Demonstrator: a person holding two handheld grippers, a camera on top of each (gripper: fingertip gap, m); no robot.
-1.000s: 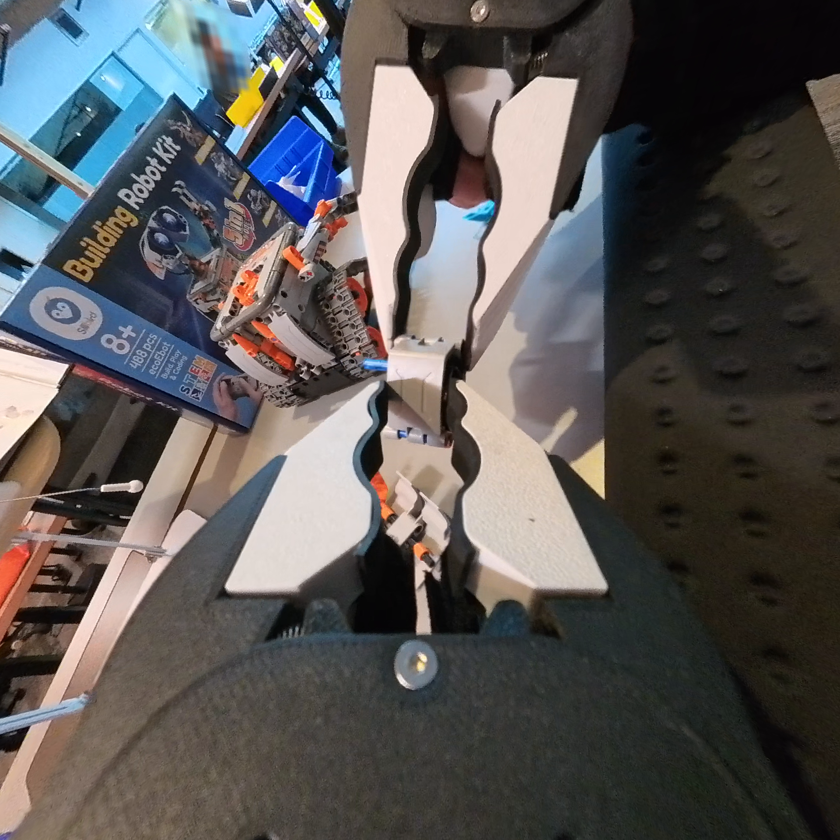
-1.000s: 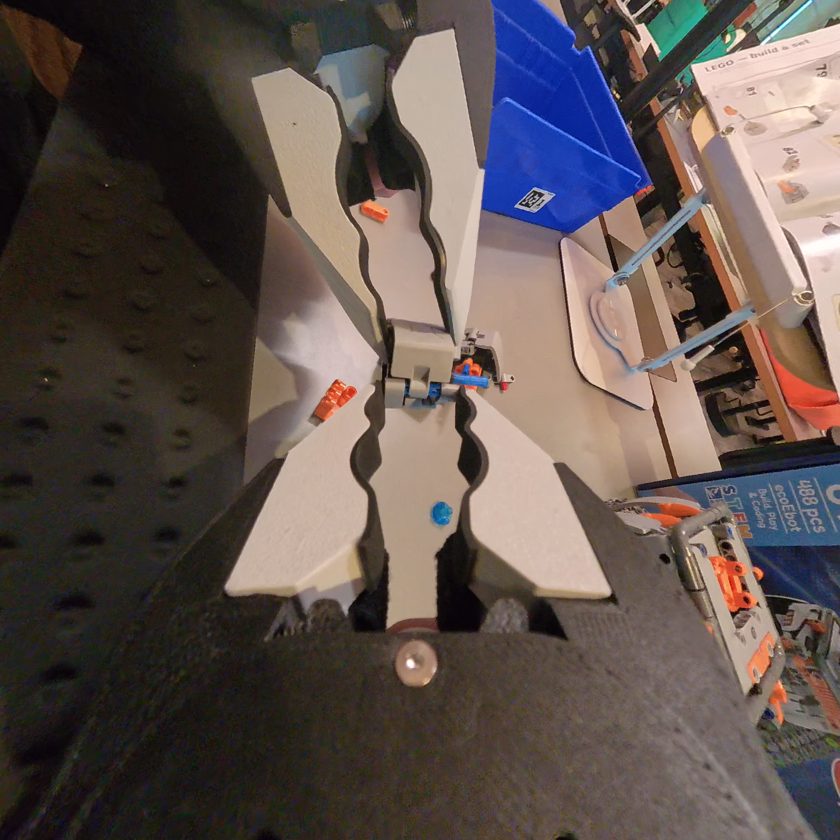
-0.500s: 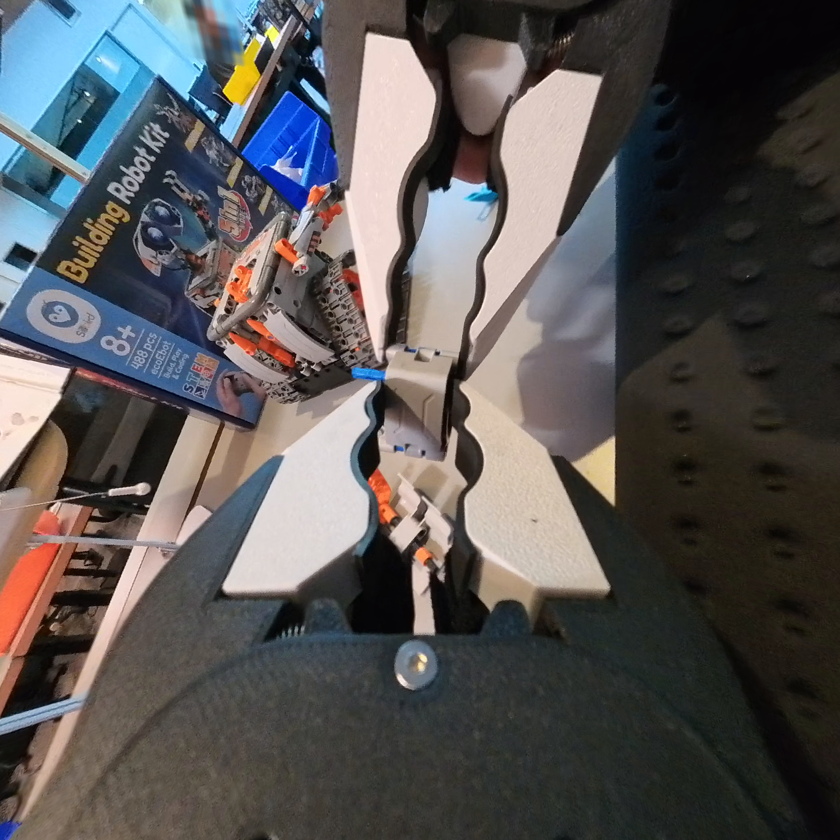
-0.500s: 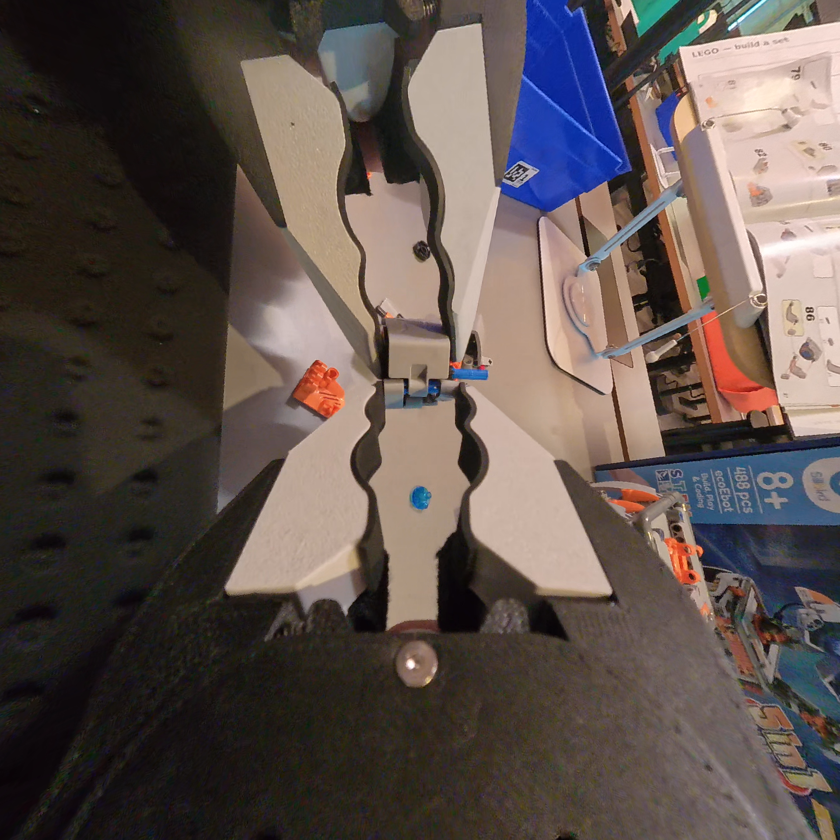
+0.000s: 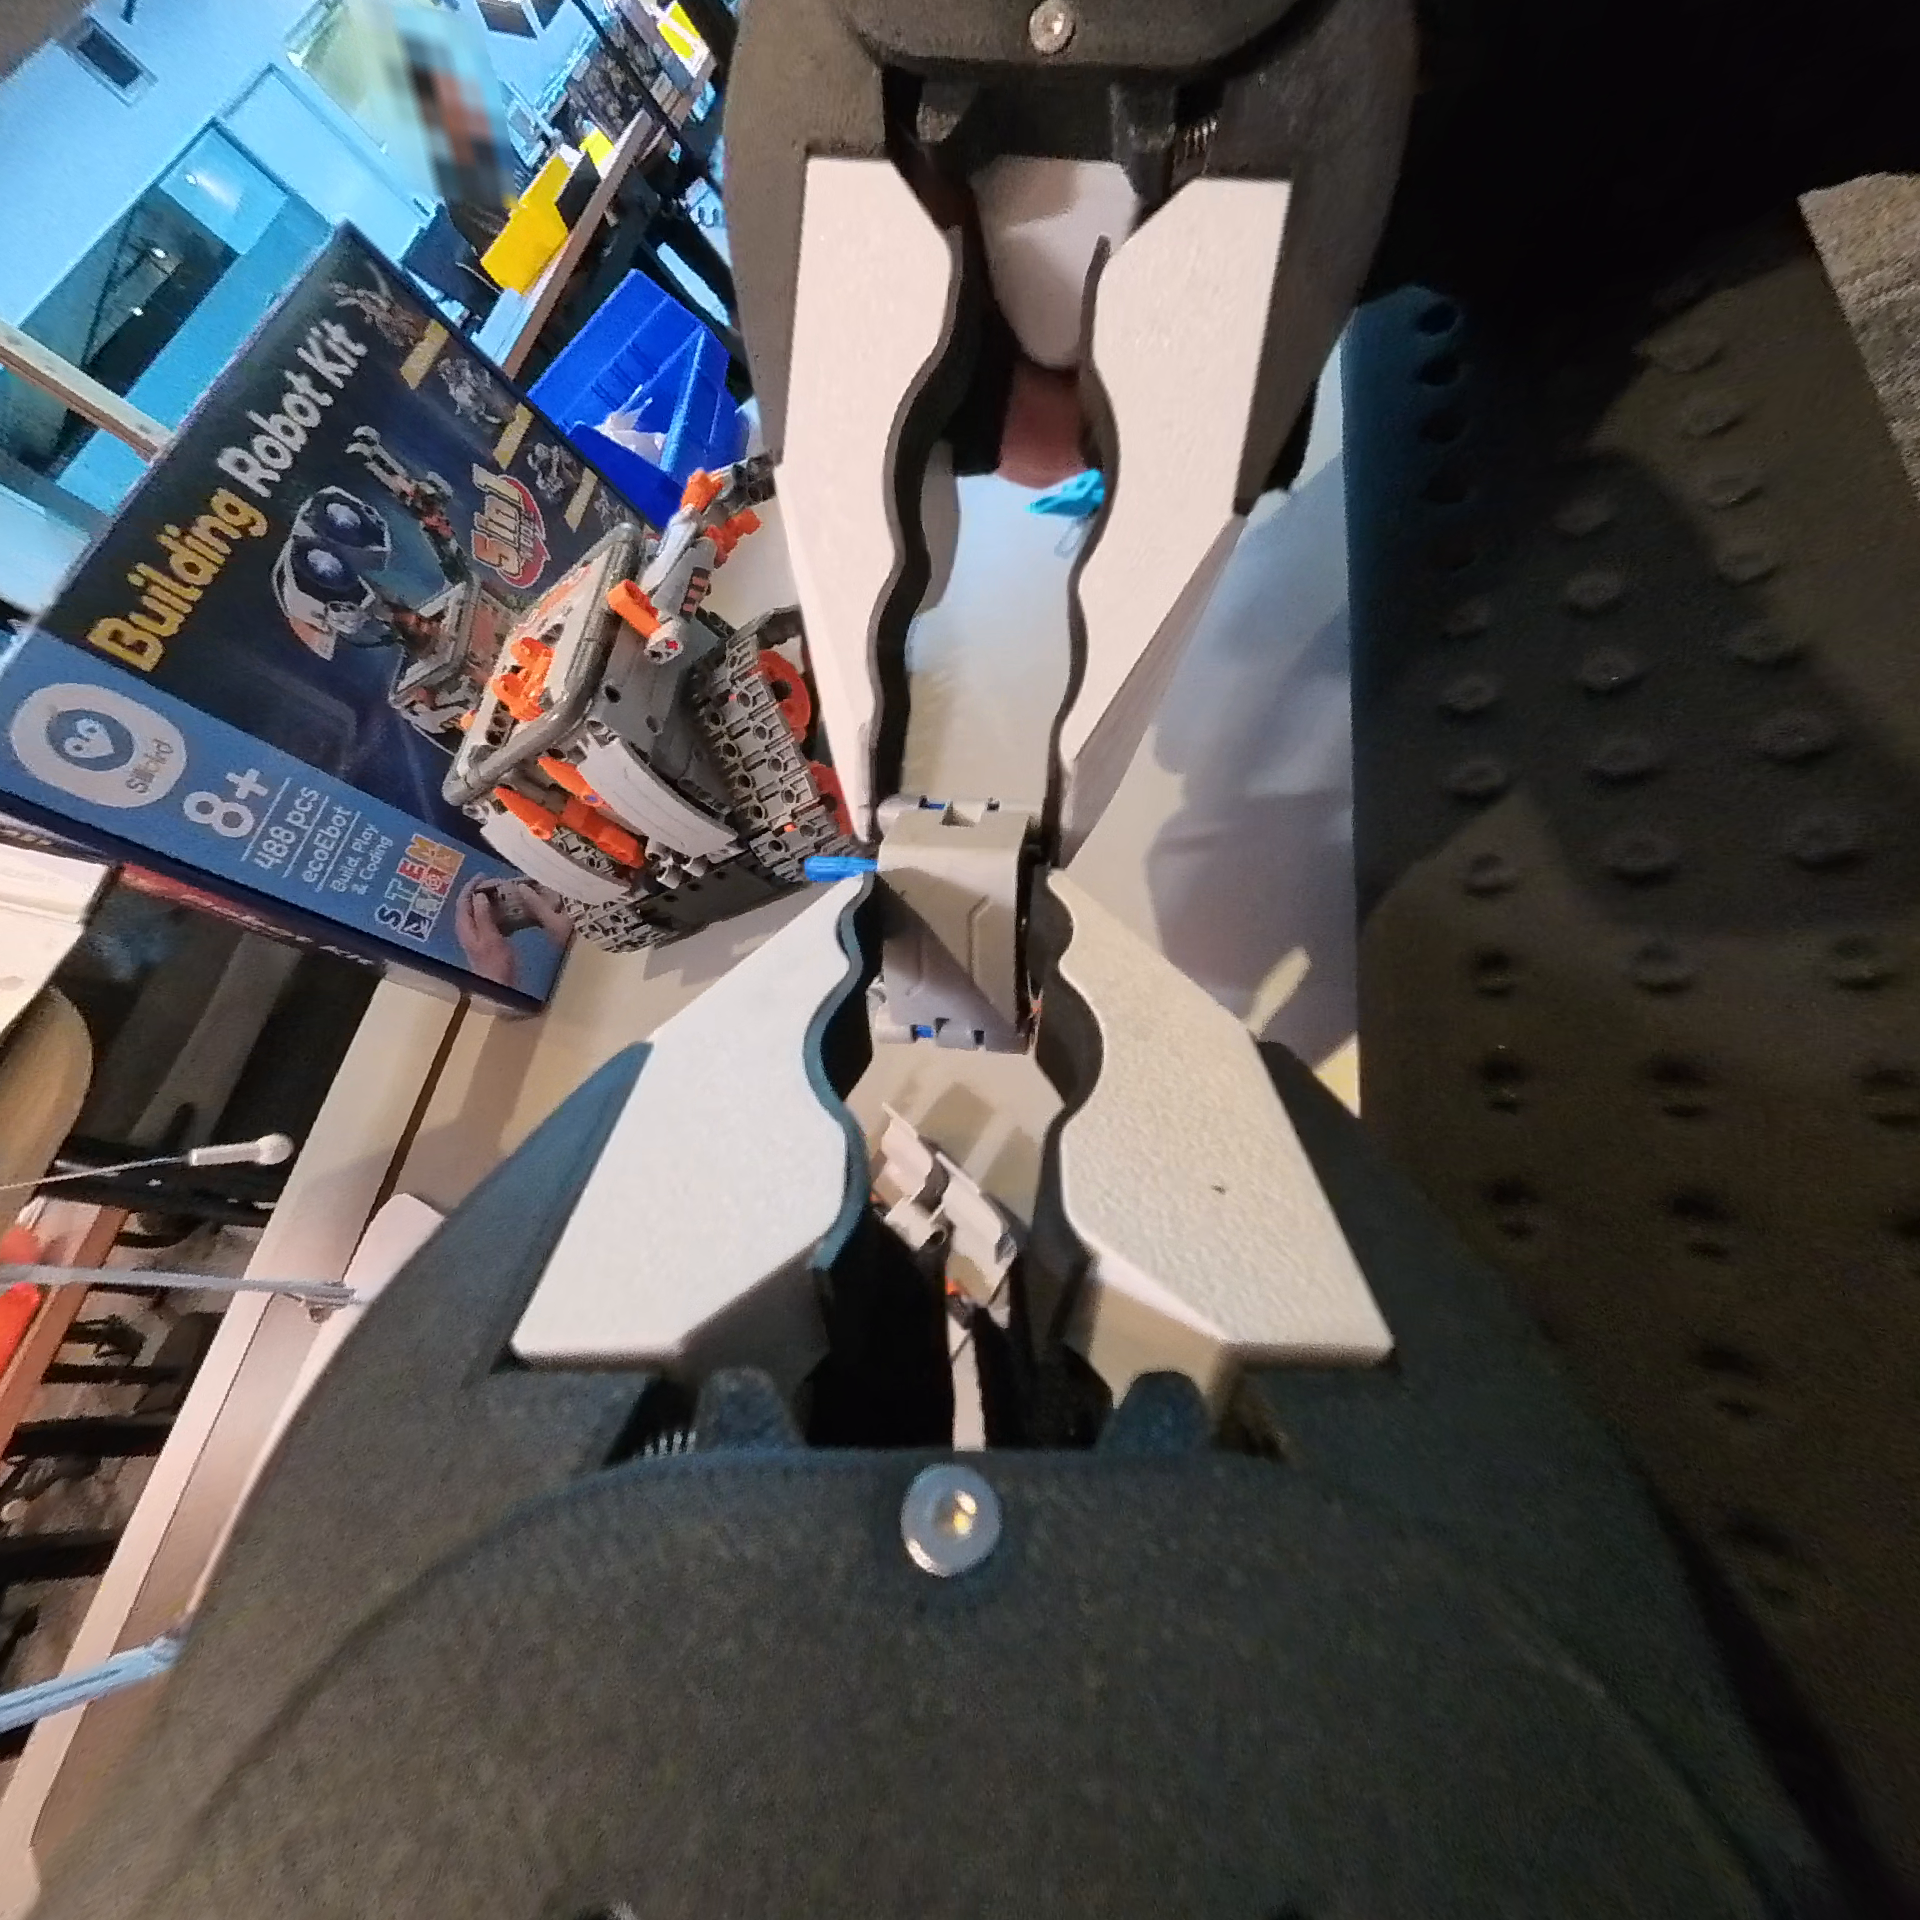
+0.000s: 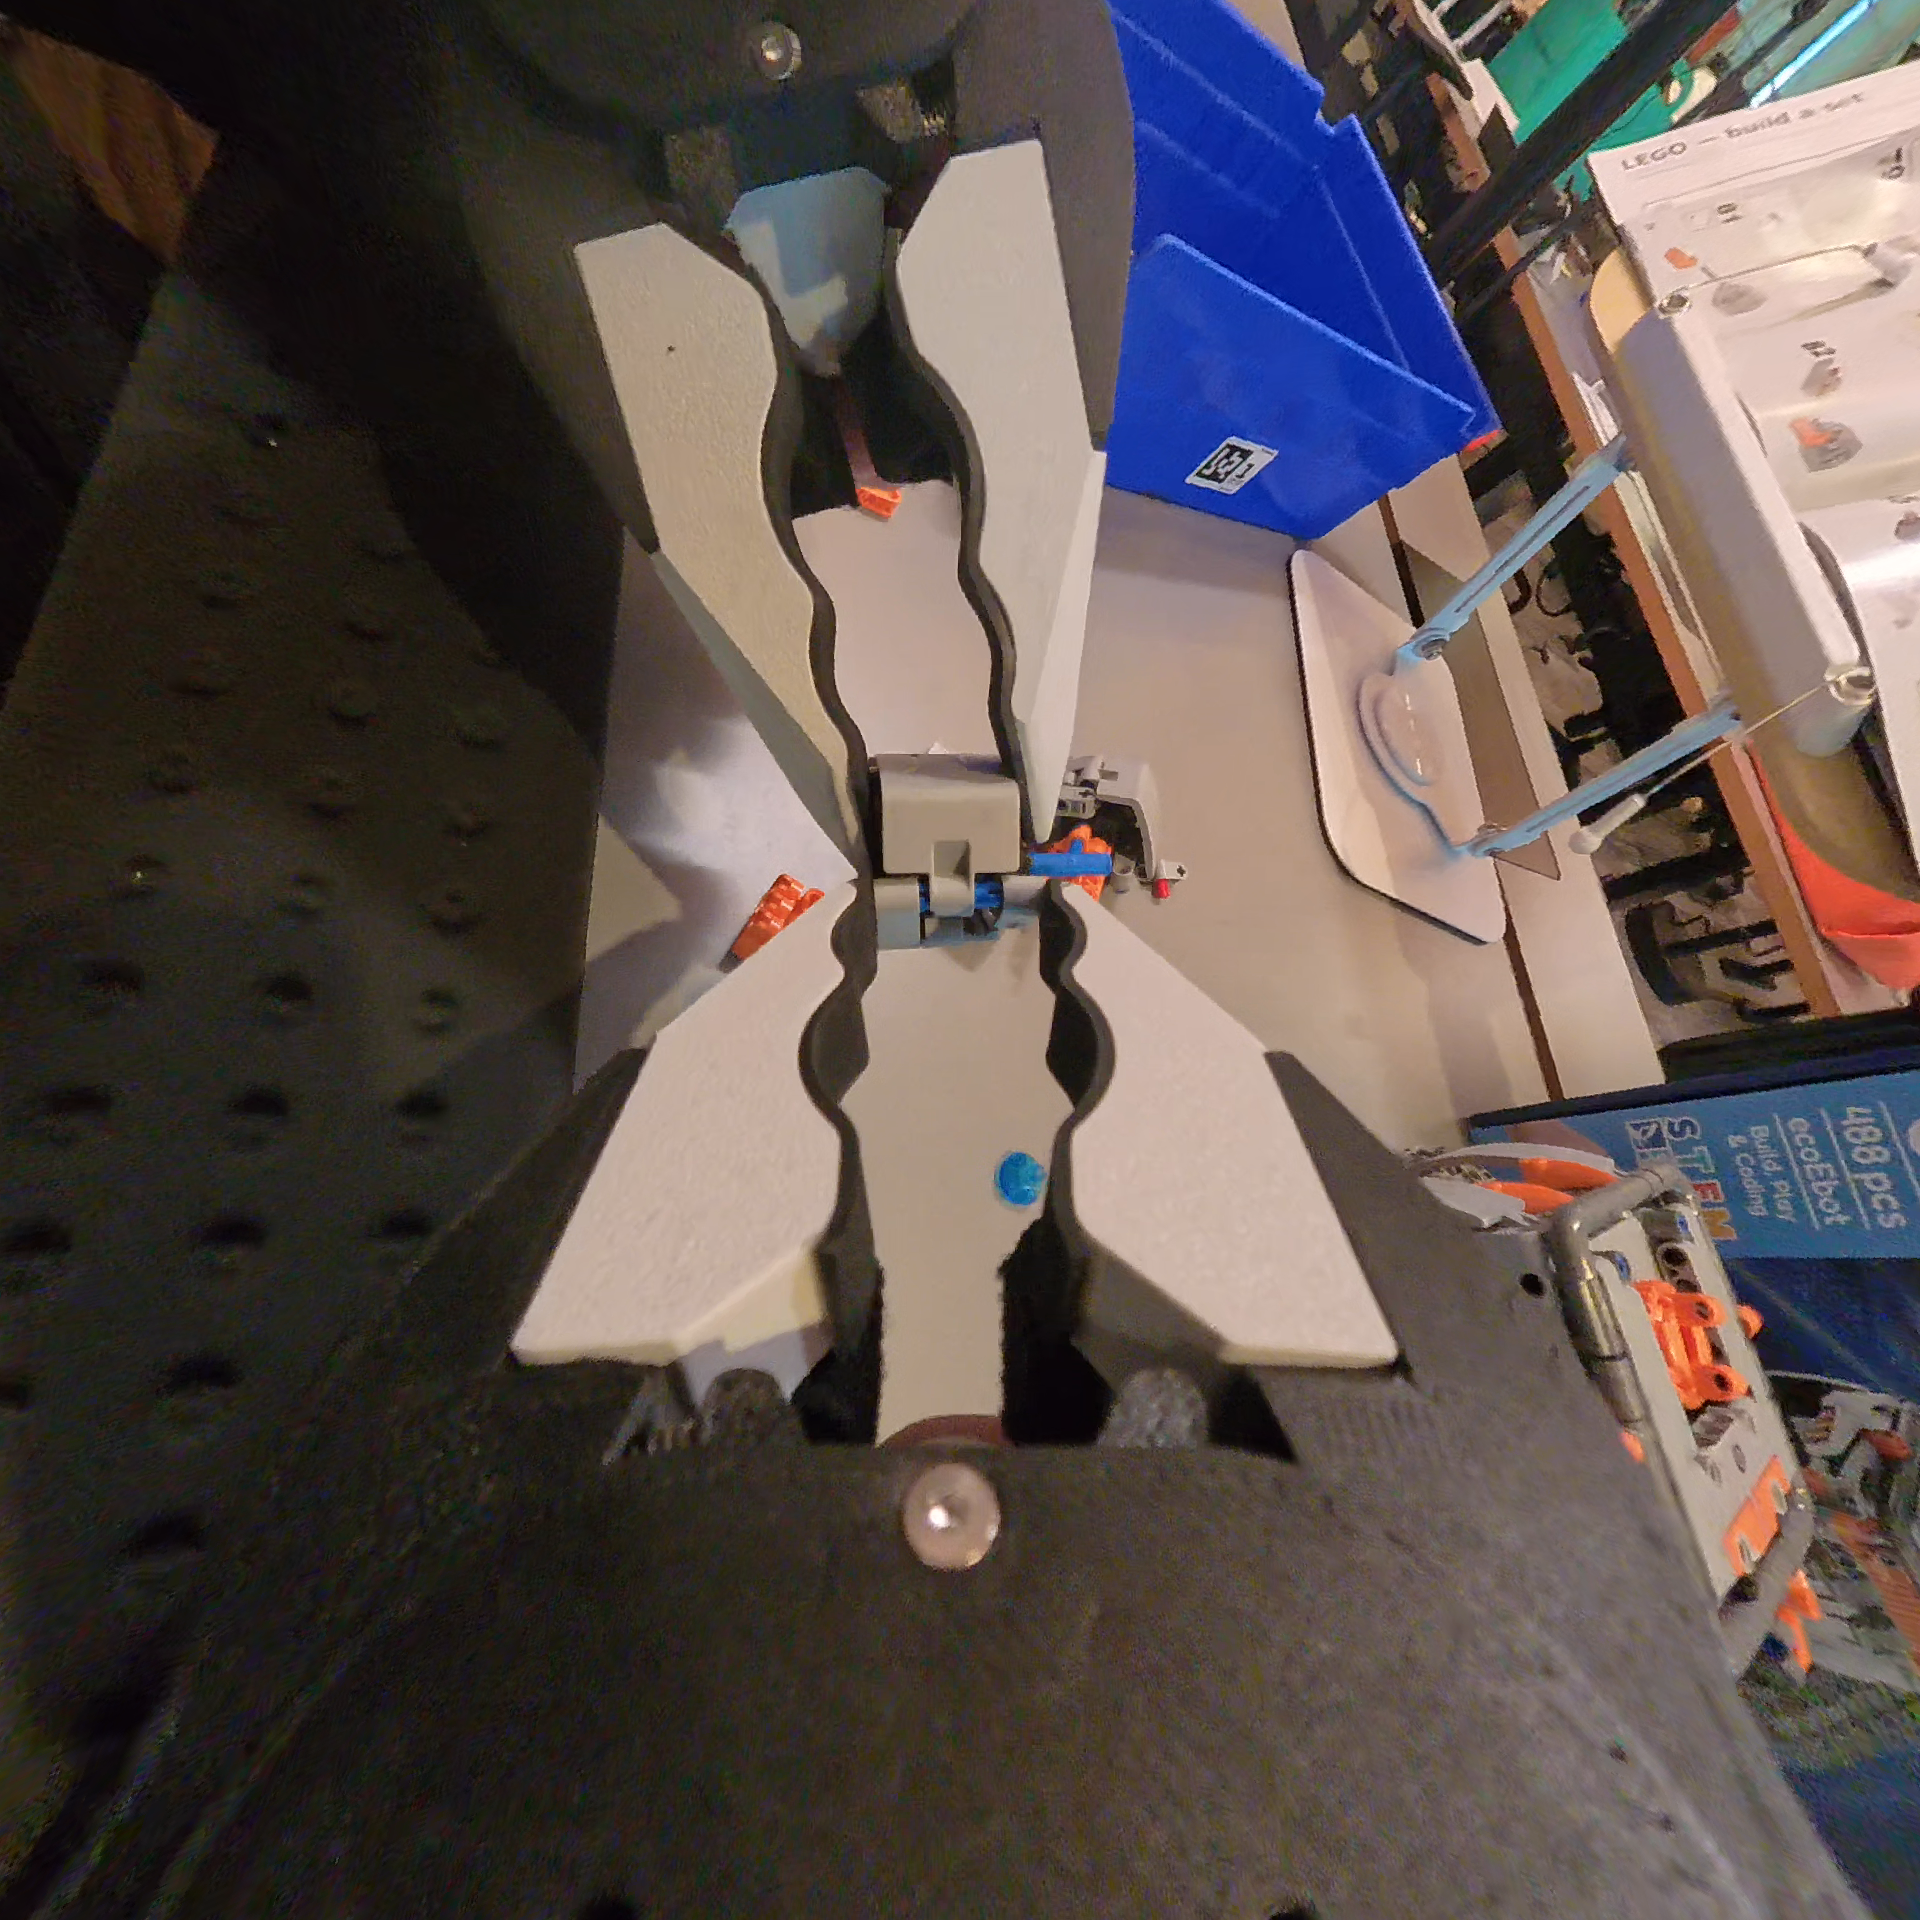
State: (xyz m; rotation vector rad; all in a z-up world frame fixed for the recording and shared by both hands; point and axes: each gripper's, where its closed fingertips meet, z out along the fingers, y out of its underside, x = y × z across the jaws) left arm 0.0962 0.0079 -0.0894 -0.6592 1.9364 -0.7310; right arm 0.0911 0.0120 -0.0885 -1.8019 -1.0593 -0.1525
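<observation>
Between both grippers' tips, grey block assembly (image 5: 951, 914)

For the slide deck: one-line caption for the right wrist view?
Both tongs, right and left, clamp one grey block above the table, blue bins behind.

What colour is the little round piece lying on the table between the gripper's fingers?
Blue. The little round piece lies loose on the table; the right wrist view shows it best.

Workshop, blue storage bins (image 6: 1278, 343), shelving racks (image 5: 613, 187), robot-kit box (image 5: 281, 623)
</observation>
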